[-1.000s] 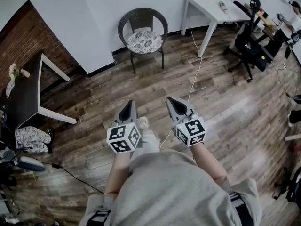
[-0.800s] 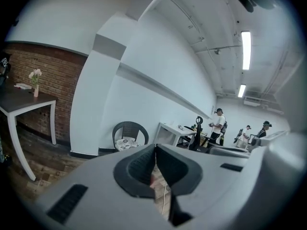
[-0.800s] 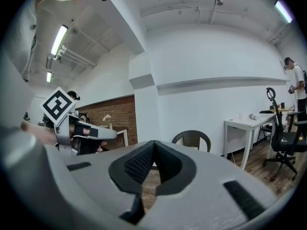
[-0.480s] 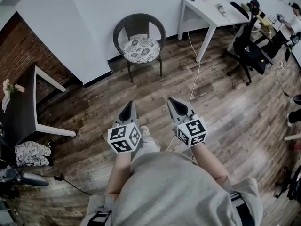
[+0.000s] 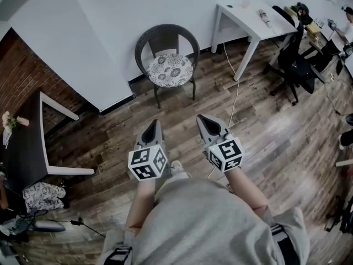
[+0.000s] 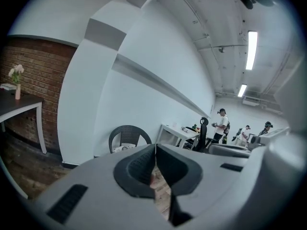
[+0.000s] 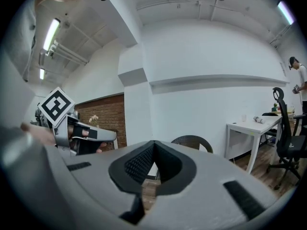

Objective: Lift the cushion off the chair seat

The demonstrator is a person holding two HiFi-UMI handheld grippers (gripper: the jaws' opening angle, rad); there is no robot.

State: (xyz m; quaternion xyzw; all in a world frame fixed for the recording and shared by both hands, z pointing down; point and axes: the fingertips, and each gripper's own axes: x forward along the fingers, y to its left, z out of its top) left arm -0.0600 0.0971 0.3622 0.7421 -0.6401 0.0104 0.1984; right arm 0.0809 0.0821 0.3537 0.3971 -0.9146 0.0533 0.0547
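Observation:
A round floral cushion lies on the seat of a dark wicker chair against the white wall, straight ahead in the head view. The chair also shows small in the left gripper view, and its back peeks over the jaws in the right gripper view. My left gripper and right gripper are held side by side over the wooden floor, well short of the chair. Both are shut with nothing between their jaws.
A white table stands right of the chair, with a cable trailing across the floor. A dark table sits by the brick wall at left. An office chair and people stand at far right.
Both grippers have travelled forward toward the chair, which now looks nearer and larger. The dark table and the items on the floor at left have slid back.

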